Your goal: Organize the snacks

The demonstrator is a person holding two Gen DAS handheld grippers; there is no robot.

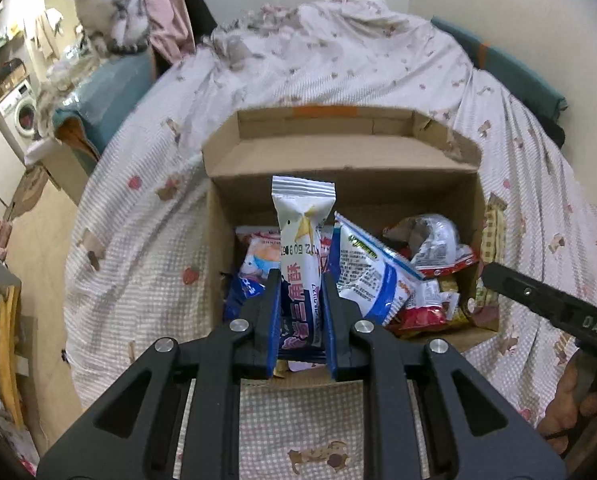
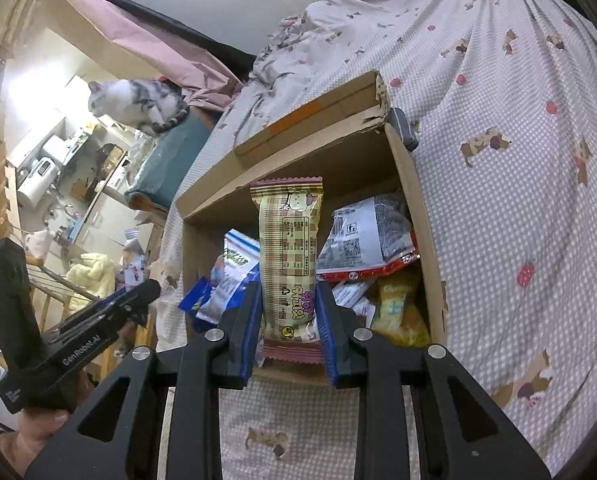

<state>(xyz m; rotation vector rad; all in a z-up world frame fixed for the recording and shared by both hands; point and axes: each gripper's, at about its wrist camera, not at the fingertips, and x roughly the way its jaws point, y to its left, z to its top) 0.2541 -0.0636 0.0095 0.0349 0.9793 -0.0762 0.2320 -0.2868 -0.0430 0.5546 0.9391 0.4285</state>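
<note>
An open cardboard box [image 1: 338, 184] sits on the bed and holds several snack packets. My left gripper [image 1: 300, 280] is shut on a white and blue snack bar [image 1: 300, 248], held upright over the box's near left part. My right gripper [image 2: 288, 292] is shut on a beige checked snack bar [image 2: 288, 256], held upright over the same box [image 2: 298, 160]. The right gripper shows at the right edge of the left wrist view [image 1: 546, 300]. The left gripper shows at the lower left of the right wrist view [image 2: 78, 328].
A white and blue pouch [image 1: 370, 276] and red packets [image 1: 430, 312] lie in the box. The bed carries a checked patterned sheet [image 1: 338, 52]. A grey and white cat [image 1: 106, 4] sits on a teal ledge at the far left. A washing machine [image 1: 18, 112] stands beyond.
</note>
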